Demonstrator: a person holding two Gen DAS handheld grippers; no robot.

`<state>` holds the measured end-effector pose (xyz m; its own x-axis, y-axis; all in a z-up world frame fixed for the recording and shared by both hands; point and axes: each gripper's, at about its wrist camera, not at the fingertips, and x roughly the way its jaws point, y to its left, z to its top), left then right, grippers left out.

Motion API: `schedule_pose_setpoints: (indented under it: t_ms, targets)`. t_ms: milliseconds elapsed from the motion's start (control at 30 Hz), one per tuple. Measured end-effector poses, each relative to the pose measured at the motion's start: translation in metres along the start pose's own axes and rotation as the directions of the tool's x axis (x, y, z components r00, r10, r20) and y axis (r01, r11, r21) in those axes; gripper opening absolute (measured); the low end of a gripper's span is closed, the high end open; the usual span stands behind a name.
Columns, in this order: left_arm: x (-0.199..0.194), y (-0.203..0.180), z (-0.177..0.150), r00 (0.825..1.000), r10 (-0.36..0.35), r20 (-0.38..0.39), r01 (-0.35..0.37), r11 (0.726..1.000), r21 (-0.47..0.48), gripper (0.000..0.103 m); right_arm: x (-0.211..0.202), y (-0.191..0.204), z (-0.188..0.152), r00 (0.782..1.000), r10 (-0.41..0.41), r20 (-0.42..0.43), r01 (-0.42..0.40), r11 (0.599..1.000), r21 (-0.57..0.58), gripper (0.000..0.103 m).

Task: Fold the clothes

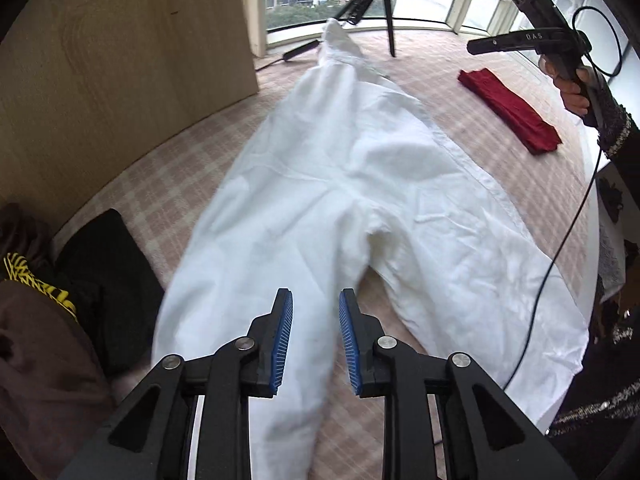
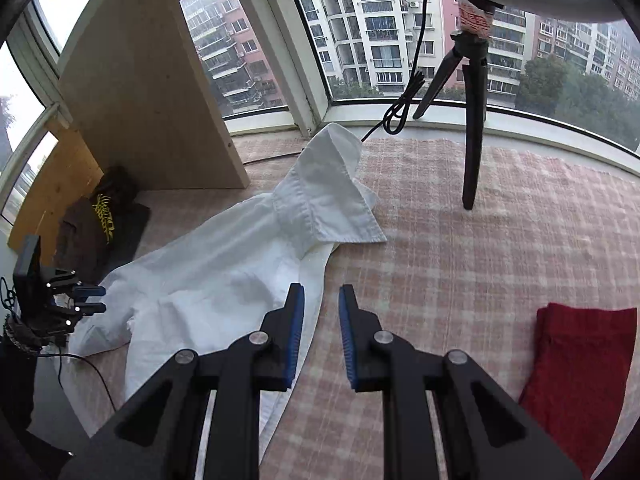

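Left wrist view is showing the left gripper [image 1: 316,316] hanging over a white cotton shirt [image 1: 360,184] that is lying spread on a pink-and-cream checked cloth surface [image 1: 500,160]. Its blue-padded fingers [image 1: 282,340] are standing parted, with white fabric lying beneath the gap and nothing pinched between them. At 2 o'clock a folded red garment [image 1: 510,110] is resting on the checked cloth, well apart from the shirt. At 1 o'clock the right gripper [image 1: 520,40] is being held in a hand above the surface. At 8 o'clock a pile of dark brown and black clothes with a yellow print [image 1: 60,300] is sitting beside a pale wooden panel [image 1: 120,60].

Right wrist view is showing the right gripper [image 2: 322,312] with jaws apart and holding nothing; its left finger is lying over the shirt's edge, its right finger over bare checked cloth. The shirt's collar [image 2: 332,200] is sitting at 12 o'clock, the black tripod [image 2: 472,120] at 1 o'clock, the red garment at 4 o'clock. The left gripper is appearing at 9 o'clock, open over the shirt's far edge.
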<state>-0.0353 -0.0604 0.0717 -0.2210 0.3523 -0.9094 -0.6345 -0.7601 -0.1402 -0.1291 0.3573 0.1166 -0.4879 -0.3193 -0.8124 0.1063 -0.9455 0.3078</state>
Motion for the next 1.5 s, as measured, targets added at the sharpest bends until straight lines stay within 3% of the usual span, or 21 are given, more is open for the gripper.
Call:
schedule_pose_setpoints:
  t_ms: [100, 267, 367, 400, 467, 500, 567, 700, 833, 967, 1067, 1133, 1167, 1200, 1233, 1333, 1467, 1500]
  targets:
    - [-0.002, -0.03, -0.027, 0.995, -0.094, -0.029, 0.093, 0.995, -0.035, 0.023, -0.046, 0.01, -0.043, 0.997, 0.073, -0.004, -0.073, 0.997, 0.037, 0.018]
    - [-0.02, -0.066, -0.082, 0.99, -0.12, -0.068, 0.116, 0.991, -0.065, 0.023, -0.131, 0.03, -0.117, 0.992, 0.129, 0.008, -0.129, 0.989, 0.075, 0.018]
    - [-0.042, -0.068, -0.113, 0.991, -0.128, -0.048, 0.122, 0.985, -0.119, 0.024, -0.198, 0.028, -0.156, 0.973, 0.193, 0.123, -0.21, 0.966, 0.147, 0.018]
    - [-0.046, -0.067, -0.122, 0.988, -0.149, -0.035, 0.142, 0.978, -0.155, 0.026, -0.215, 0.027, -0.17, 0.966, 0.204, 0.162, -0.23, 0.959, 0.167, 0.022]
    - [-0.04, -0.073, -0.134, 0.976, -0.216, -0.029, 0.204, 0.953, -0.223, 0.029, -0.229, 0.031, -0.197, 0.975, 0.108, 0.197, -0.149, 0.967, 0.209, 0.046]
    - [-0.031, -0.082, -0.138, 0.971, -0.235, -0.038, 0.22, 0.947, -0.235, 0.029, -0.222, 0.036, -0.209, 0.984, 0.029, 0.176, -0.069, 0.972, 0.225, 0.054]
    - [-0.017, -0.102, -0.142, 0.968, -0.245, -0.056, 0.226, 0.947, -0.229, 0.03, -0.187, 0.05, -0.237, 0.995, -0.028, 0.099, 0.006, 0.975, 0.222, 0.054]
    - [0.002, -0.131, -0.149, 0.965, -0.252, -0.071, 0.228, 0.942, -0.246, 0.04, -0.083, 0.076, -0.295, 0.995, 0.047, -0.093, -0.024, 0.972, 0.233, 0.054]
    - [0.013, -0.142, -0.15, 0.967, -0.245, -0.071, 0.214, 0.932, -0.293, 0.04, -0.025, 0.092, -0.343, 0.974, 0.096, -0.203, -0.043, 0.967, 0.25, 0.054]
    - [0.024, -0.145, -0.152, 0.969, -0.231, -0.087, 0.191, 0.925, -0.329, 0.037, -0.016, 0.105, -0.361, 0.975, 0.063, -0.211, -0.022, 0.981, 0.191, 0.054]
    - [0.027, -0.15, -0.156, 0.97, -0.227, -0.087, 0.189, 0.93, -0.314, 0.009, -0.016, 0.106, -0.366, 0.973, 0.121, -0.196, -0.082, 0.978, 0.193, 0.054]
    - [0.028, -0.15, -0.156, 0.972, -0.221, -0.084, 0.186, 0.933, -0.307, 0.009, -0.013, 0.108, -0.365, 0.971, 0.143, -0.194, -0.109, 0.978, 0.176, 0.054]
    - [0.028, -0.15, -0.156, 0.973, -0.215, -0.085, 0.18, 0.936, -0.303, 0.008, -0.011, 0.11, -0.365, 0.967, 0.159, -0.199, -0.126, 0.977, 0.17, 0.041]
    - [0.027, -0.151, -0.156, 0.974, -0.207, -0.087, 0.173, 0.939, -0.298, 0.008, -0.01, 0.111, -0.364, 0.963, 0.174, -0.205, -0.142, 0.976, 0.164, 0.008]
    - [0.026, -0.151, -0.156, 0.976, -0.2, -0.089, 0.166, 0.941, -0.293, 0.008, -0.015, 0.111, -0.362, 0.961, 0.181, -0.211, -0.149, 0.976, 0.16, 0.002]
    - [0.024, -0.151, -0.157, 0.98, -0.177, -0.095, 0.144, 0.949, -0.28, 0.008, -0.03, 0.114, -0.355, 0.954, 0.194, -0.229, -0.164, 0.976, 0.143, 0.002]
    - [0.021, -0.151, -0.158, 0.984, -0.146, -0.103, 0.115, 0.958, -0.261, 0.008, -0.057, 0.131, -0.341, 0.971, 0.068, -0.229, -0.069, 0.998, 0.003, 0.003]
    - [0.02, -0.151, -0.159, 0.985, -0.138, -0.104, 0.108, 0.961, -0.256, 0.008, -0.049, 0.135, -0.343, 0.967, 0.028, -0.253, -0.036, 0.999, -0.028, 0.01]
